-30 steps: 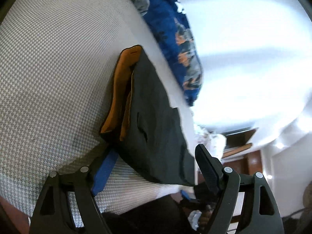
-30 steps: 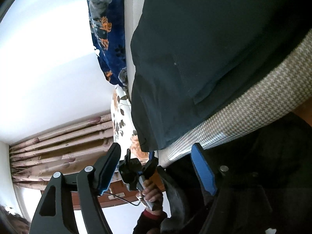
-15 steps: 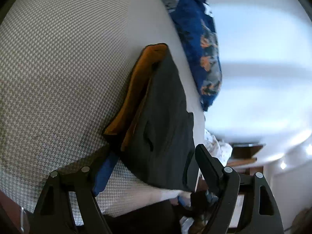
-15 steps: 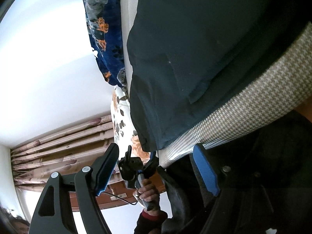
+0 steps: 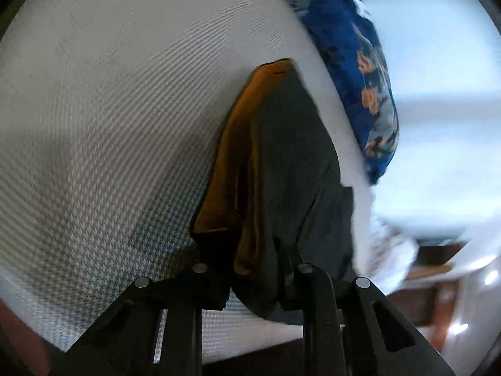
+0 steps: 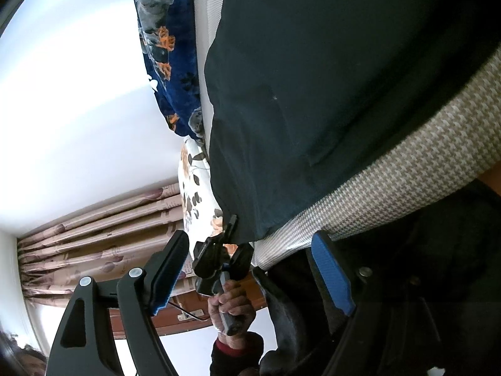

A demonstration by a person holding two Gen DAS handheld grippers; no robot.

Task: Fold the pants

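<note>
Dark pants with an orange inner lining lie on a houndstooth-patterned bed cover. My left gripper is shut on the near corner of the pants, its fingers hidden in the cloth. In the right wrist view the pants spread wide over the cover. My right gripper is open and empty, just off the bed's edge below the pants' corner. The left gripper also shows in the right wrist view, pinching that corner.
A blue floral pillow lies along the far side of the bed and shows in the right wrist view too. A white floral pillow sits beside it. Striped curtains and a white wall stand beyond.
My left gripper moved forward onto the pants' corner and closed on it. The right gripper stayed open and nearly still.
</note>
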